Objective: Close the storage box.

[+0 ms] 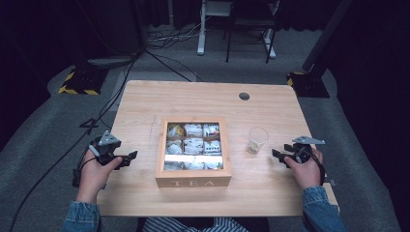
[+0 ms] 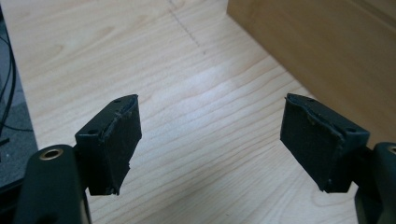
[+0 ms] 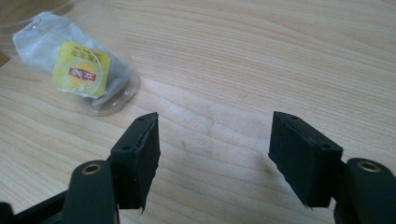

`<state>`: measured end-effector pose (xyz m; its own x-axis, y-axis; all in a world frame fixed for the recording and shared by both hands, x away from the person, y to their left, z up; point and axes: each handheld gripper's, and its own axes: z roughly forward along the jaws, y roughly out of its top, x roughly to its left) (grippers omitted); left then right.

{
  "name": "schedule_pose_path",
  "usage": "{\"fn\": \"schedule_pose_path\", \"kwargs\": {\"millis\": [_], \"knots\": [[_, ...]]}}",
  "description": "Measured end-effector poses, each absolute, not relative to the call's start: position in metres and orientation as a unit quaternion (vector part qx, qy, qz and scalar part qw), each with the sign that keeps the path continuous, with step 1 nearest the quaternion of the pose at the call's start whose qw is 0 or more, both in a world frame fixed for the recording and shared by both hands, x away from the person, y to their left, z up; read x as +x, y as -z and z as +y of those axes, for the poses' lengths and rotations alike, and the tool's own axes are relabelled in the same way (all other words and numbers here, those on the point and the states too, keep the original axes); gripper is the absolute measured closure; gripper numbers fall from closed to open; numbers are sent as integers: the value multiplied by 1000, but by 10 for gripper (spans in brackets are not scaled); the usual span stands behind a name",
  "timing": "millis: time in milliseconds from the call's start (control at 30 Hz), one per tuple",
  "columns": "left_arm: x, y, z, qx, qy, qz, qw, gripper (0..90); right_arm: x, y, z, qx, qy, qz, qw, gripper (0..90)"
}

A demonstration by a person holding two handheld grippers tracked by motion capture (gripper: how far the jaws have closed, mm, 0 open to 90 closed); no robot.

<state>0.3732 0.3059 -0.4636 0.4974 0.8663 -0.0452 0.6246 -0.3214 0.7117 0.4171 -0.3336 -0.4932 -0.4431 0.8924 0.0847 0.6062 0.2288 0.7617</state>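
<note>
This looks like a lab or recording studio set up for data capture, not a home. A plain wooden table [image 1: 145, 101] stands alone on grey carpet [image 1: 43, 125], ringed by black curtains [image 1: 372, 58]. Stand bases marked with yellow-black hazard tape [image 1: 77, 84] sit at 2 corners, loose cables [image 1: 164, 43] run across the floor, and a white desk frame [image 1: 203, 29] stands behind.

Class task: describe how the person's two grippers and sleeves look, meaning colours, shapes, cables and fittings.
Both the left gripper and the right gripper are black, each topped by a grey three-cornered plate. Each has two flat, rectangular jaws faced with dark, rough-edged pads, with a brass-coloured ring at the jaw base. A black cable trails from the left one. The sleeves are blue denim.
</note>
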Motion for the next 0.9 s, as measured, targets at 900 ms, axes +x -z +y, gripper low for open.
{"fn": "schedule_pose_path", "kwargs": {"millis": [900], "knots": [[386,498,292,813,-157,473,301,146,417,502,-334,481,-363,773,200,309]]}}
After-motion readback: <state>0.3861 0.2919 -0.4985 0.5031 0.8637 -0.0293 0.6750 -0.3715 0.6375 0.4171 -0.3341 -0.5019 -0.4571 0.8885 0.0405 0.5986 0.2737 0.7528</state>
